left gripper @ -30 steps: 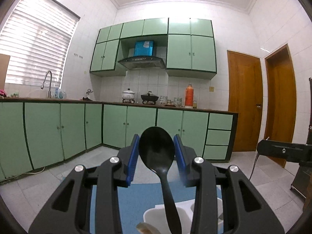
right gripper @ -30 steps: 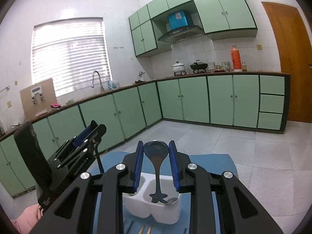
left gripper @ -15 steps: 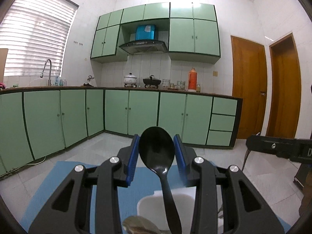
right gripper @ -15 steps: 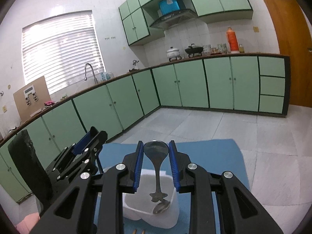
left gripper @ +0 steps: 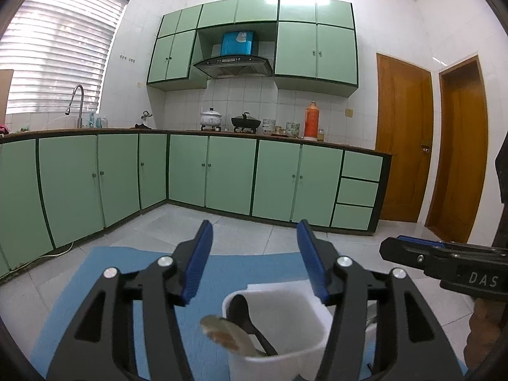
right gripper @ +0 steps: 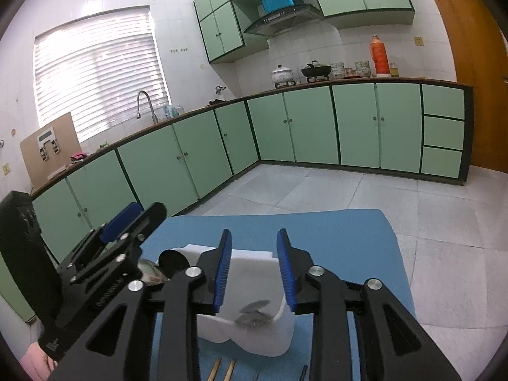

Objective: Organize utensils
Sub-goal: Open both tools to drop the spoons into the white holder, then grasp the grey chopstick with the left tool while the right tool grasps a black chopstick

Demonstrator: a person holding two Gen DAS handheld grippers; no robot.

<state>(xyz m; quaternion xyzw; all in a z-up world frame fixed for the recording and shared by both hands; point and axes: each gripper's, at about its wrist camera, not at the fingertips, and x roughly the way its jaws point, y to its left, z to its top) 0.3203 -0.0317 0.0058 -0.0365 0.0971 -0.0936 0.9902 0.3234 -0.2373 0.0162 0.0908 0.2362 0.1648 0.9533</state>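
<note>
- Down inside the white holder [left gripper: 279,333], in its left compartment, the black spoon [left gripper: 244,314] leans bowl-up against the wall, beside a pale ceramic-looking spoon [left gripper: 222,333]; in the other compartment a metal spoon [right gripper: 254,312] lies with only its flat end showing.
- I judge the black spoon light, stiff plastic and not slippery, best pinched across the bowl or upper handle, where it stands clear of the rim.
- By my guess the metal spoon is heavier and slick, so the flat of the handle suits the pads better than the rounded bowl; the pale spoon looks brittle and should not be knocked.
- Left tool [left gripper: 254,254]: jaws have just been opening and stand wide, nothing between the blue pads, which hang just above the holder's left compartment, pointing nearly level.
- Right tool [right gripper: 254,266]: jaws have just been opening a little and stand narrowly parted, empty, tilted down over the right compartment.
- Both tools sit close side by side over the holder, which rests on a blue mat [right gripper: 333,238].
- Near the lower edge of the right view, wooden chopsticks [right gripper: 222,368] lie on the mat, not yet sorted.
</note>
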